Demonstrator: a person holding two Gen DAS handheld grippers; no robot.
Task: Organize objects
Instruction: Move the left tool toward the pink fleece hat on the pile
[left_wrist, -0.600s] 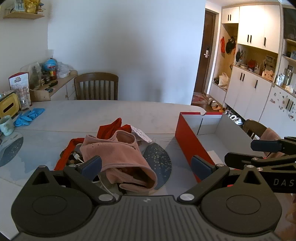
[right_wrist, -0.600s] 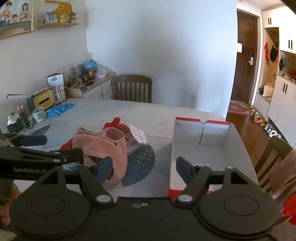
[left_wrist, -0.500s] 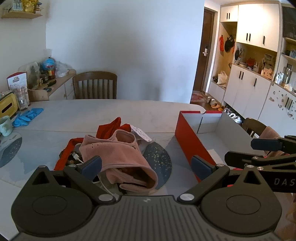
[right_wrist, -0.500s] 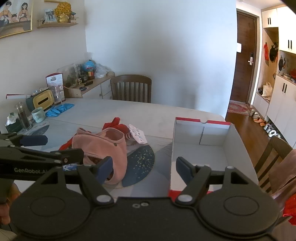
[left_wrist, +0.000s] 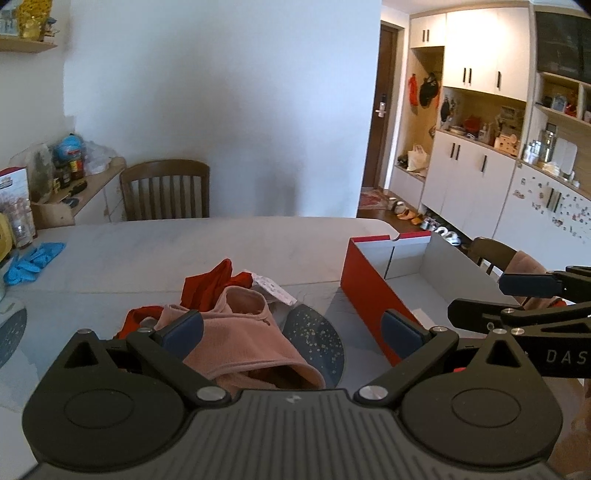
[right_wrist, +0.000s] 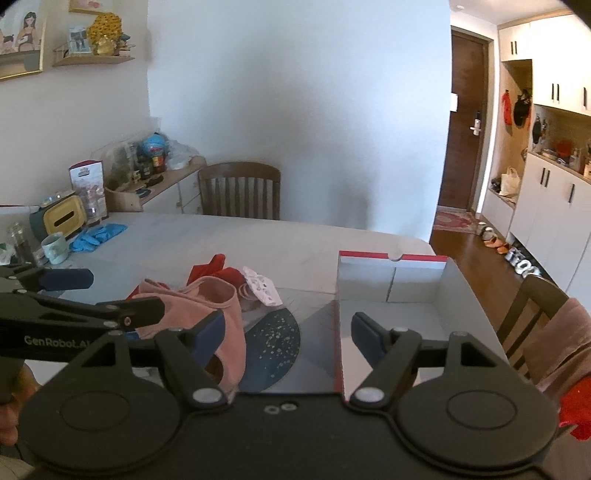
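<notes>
Both grippers side by side above the near edge of the bench (left_wrist: 258, 240), tilted down toward it. Left gripper (left_wrist: 291, 328): fingers wide apart, nothing clamped; the pink garment (left_wrist: 243, 339) lies on the bench below the gap, not touched by the pads as far as I can see. Right gripper (right_wrist: 288, 332): fingers also spread, empty; its gap straddles the near left wall of the box.

Clothes pile sits just past the left gripper: pink garment on top with its opening facing the near side, red fabric (left_wrist: 210, 288) bunched under and behind it, a small white patterned piece (right_wrist: 260, 290) at the far right of the pile. Dark speckled mat (left_wrist: 314, 343) lies flat beside the pile, partly under the pink garment, between the pile and the box.

Open box (right_wrist: 391, 280), red outside, grey inside, stands on the bench to the right of the mat. Interior looks empty from the right wrist view.

Further back, left edge of the bench: blue gloves (right_wrist: 98, 236), a mug (right_wrist: 54, 249), a yellow tissue box (right_wrist: 62, 219). Wooden chair (right_wrist: 240, 192) at the far side against the wall. Another chair (right_wrist: 532, 314) to the right of the box, cloth draped on it.
</notes>
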